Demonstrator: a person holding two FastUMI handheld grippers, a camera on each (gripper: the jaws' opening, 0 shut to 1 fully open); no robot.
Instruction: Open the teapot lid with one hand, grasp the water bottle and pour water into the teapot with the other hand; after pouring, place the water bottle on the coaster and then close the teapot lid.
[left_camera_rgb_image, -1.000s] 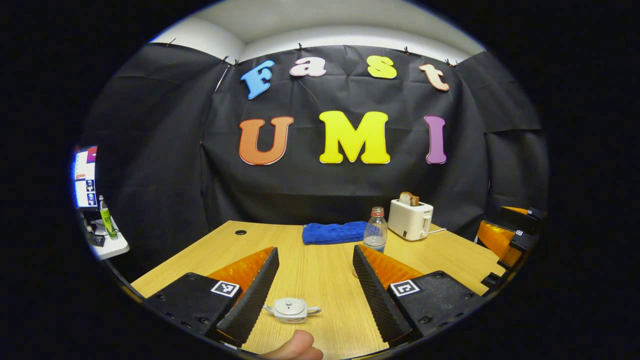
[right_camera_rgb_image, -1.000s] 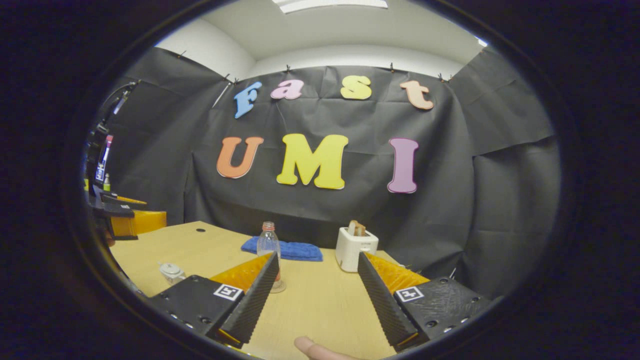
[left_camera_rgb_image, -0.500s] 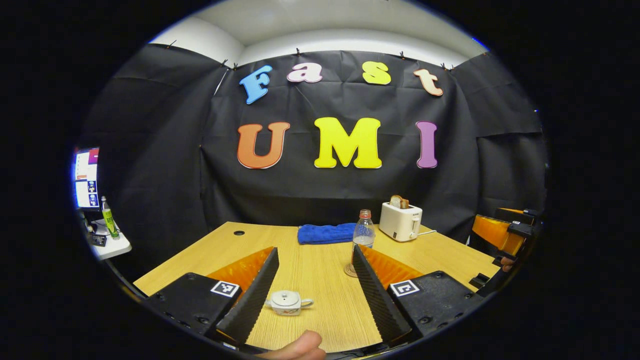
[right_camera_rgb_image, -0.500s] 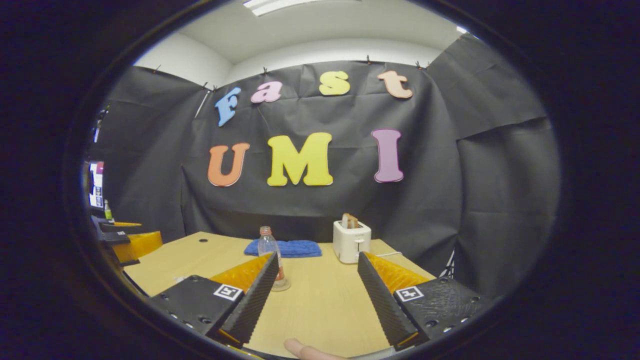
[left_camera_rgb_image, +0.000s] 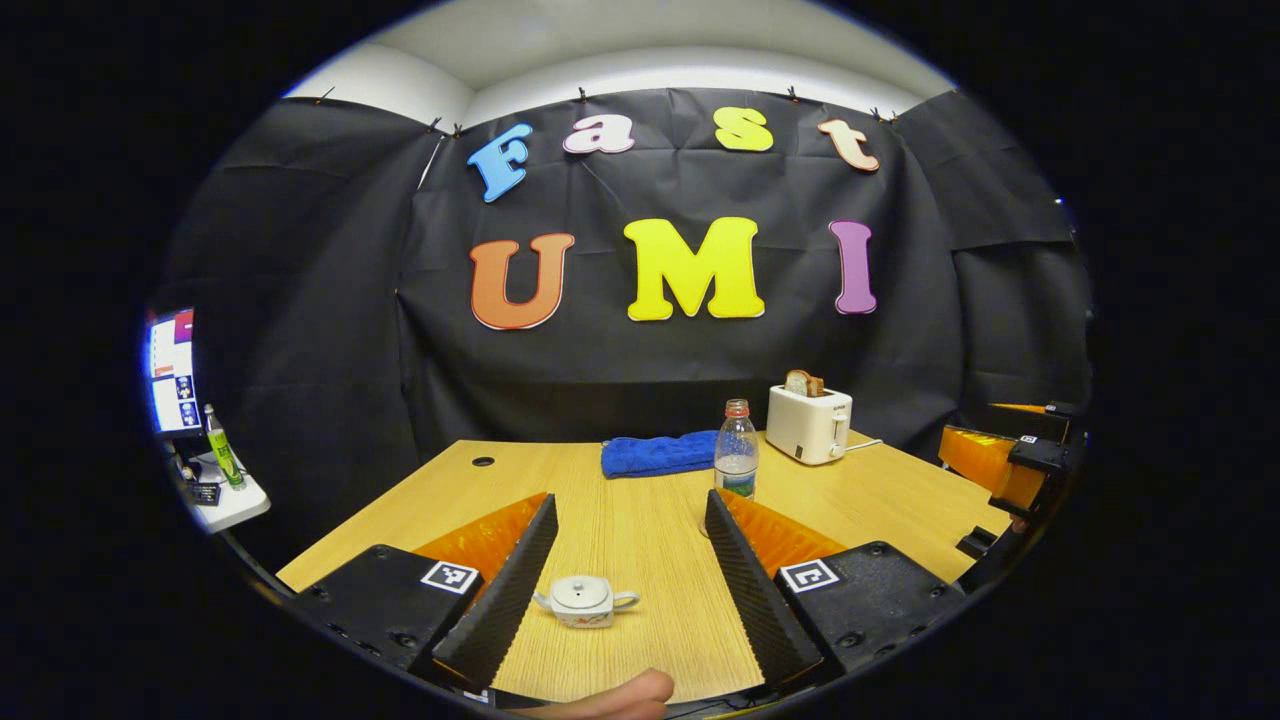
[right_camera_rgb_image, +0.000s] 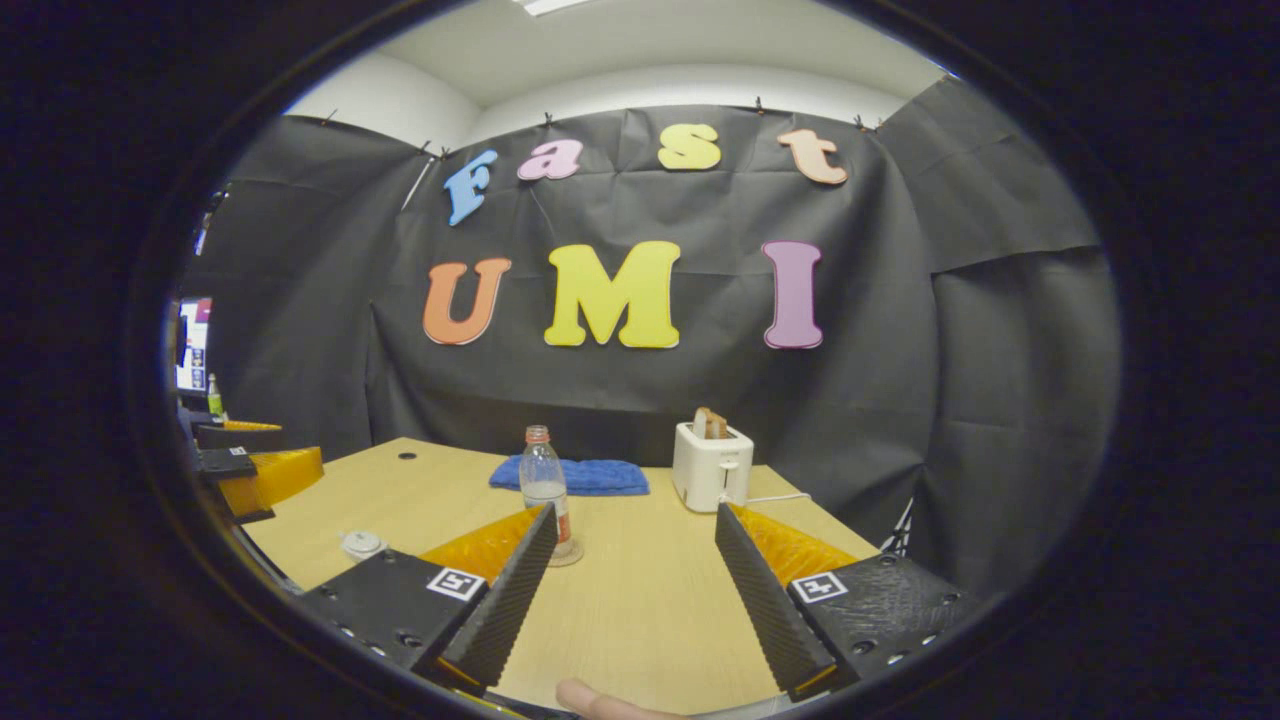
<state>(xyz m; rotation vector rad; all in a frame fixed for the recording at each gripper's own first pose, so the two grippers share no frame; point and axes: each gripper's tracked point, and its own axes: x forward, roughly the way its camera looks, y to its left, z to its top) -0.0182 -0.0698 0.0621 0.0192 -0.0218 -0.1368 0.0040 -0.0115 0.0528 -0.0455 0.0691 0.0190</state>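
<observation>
A small white teapot (left_camera_rgb_image: 585, 600) with its lid on sits on the wooden table (left_camera_rgb_image: 640, 540), low between the fingers of my left gripper (left_camera_rgb_image: 630, 500), which is open and holds nothing. Farther back, a clear water bottle (left_camera_rgb_image: 737, 462) with a red cap stands upright just beyond the right finger. In the right gripper view the bottle (right_camera_rgb_image: 545, 485) rests on a round coaster (right_camera_rgb_image: 570, 553) beside the left finger of my right gripper (right_camera_rgb_image: 635, 512), also open and holding nothing. The teapot (right_camera_rgb_image: 362, 544) peeks out at the far left.
A white toaster (left_camera_rgb_image: 808, 425) with bread and a folded blue towel (left_camera_rgb_image: 655, 452) lie at the table's back. A side shelf with a green bottle (left_camera_rgb_image: 222, 455) and a monitor (left_camera_rgb_image: 170, 365) stands left. The other gripper (left_camera_rgb_image: 1010, 465) hovers at the right edge.
Both views have drifted and tilted slightly as the hands shift. Both grippers stay open. The teapot and bottle have not moved on the table.
</observation>
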